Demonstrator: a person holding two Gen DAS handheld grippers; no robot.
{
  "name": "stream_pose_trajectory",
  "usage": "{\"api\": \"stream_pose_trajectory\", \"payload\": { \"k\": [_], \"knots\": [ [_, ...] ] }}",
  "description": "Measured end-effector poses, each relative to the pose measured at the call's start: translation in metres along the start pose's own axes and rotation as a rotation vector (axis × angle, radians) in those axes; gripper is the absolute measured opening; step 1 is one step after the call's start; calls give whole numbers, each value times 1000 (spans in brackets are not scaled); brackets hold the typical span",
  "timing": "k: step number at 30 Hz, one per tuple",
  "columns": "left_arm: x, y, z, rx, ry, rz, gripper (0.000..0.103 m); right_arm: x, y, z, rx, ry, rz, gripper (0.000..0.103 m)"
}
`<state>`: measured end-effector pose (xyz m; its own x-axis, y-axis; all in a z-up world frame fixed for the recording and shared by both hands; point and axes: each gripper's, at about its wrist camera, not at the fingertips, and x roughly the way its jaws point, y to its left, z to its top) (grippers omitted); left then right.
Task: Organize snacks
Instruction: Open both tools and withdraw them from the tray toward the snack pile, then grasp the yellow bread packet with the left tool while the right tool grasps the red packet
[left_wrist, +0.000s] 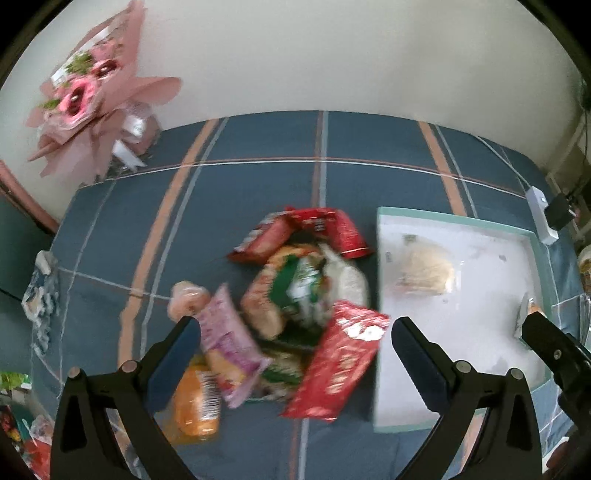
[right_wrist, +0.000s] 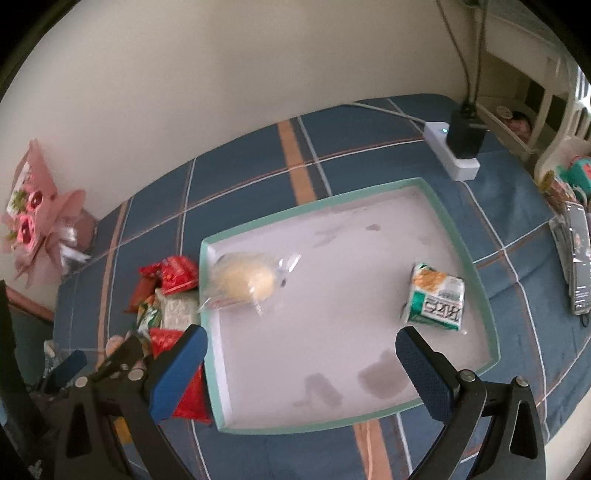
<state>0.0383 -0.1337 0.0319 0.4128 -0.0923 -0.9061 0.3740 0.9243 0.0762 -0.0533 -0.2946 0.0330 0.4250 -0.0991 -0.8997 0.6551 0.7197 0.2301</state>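
Blue-padded, the left tool (left_wrist: 295, 332) is held spread wide above blurred snack packets (left_wrist: 295, 295); the right tool (right_wrist: 301, 341) is spread, empty, over the tray (right_wrist: 458, 236).

My left wrist view looked down close over the snack pile (left_wrist: 295, 295), tray (left_wrist: 458, 258) at frame right. My right wrist view faced the tray (right_wrist: 461, 243) centrally; both shared pile (right_wrist: 166, 295), tray, bouquet (left_wrist: 92, 96) upper left.

text: large dark characters printed on green-and-white snack packet (right_wrist: 437, 297), upside down, not legible | red packet (left_wrist: 338, 360): white lettering blurred, unreadable | orange packet (left_wrist: 197, 400): barcode only
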Motion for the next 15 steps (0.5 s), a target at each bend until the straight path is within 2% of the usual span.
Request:
{"api": "stream_pose_trajectory", "payload": {
  "k": [4,12,15],
  "knots": [
    [-4,29,-7,-42,-1,37,103,3,13,-8,-23,28,31,103],
    [-7,73,-19,-137,5,35,103,14,53,-24,-93,103,125,103],
    [-7,94,-23,-201,11,37,103,19,67,-29,-113,115,135,103]
  ]
}}
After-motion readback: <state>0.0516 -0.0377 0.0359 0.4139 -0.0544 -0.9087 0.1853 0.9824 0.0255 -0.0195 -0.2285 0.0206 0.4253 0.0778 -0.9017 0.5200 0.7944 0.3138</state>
